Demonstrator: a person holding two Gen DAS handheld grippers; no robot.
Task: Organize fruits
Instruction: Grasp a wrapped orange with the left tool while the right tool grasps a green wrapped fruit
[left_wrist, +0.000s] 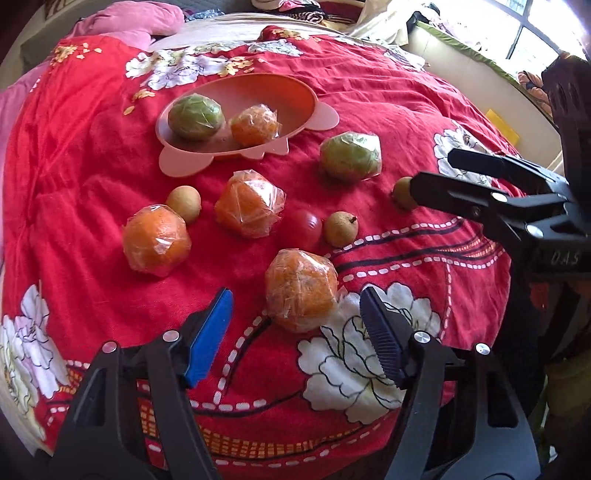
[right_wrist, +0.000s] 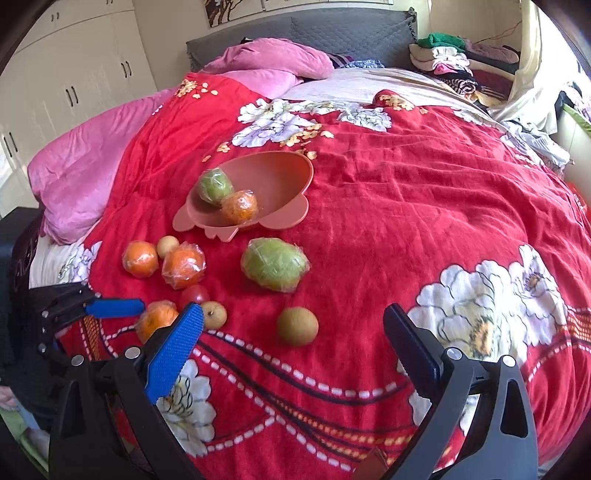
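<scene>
A plastic-wrapped orange (left_wrist: 301, 291) lies on the red floral bedspread just ahead of my left gripper (left_wrist: 295, 328). The jaws stand open on either side of it, and the pads do not touch it. My right gripper (right_wrist: 295, 332) is open too, with a small brown round fruit (right_wrist: 297, 325) lying ahead between its fingertips. In the left wrist view the right gripper (left_wrist: 433, 169) reaches in from the right beside that brown fruit (left_wrist: 402, 192). A salmon bowl (left_wrist: 243, 149) further back holds a wrapped green fruit (left_wrist: 195, 116) and a wrapped orange (left_wrist: 254, 124).
Loose on the bedspread lie a wrapped green fruit (left_wrist: 349, 155), two more wrapped oranges (left_wrist: 157, 240) (left_wrist: 249, 206), a red tomato (left_wrist: 304, 227) and two small brown fruits (left_wrist: 183, 203) (left_wrist: 340, 229). Pink pillows (right_wrist: 266, 59) and piled clothes (right_wrist: 461, 59) lie at the head of the bed.
</scene>
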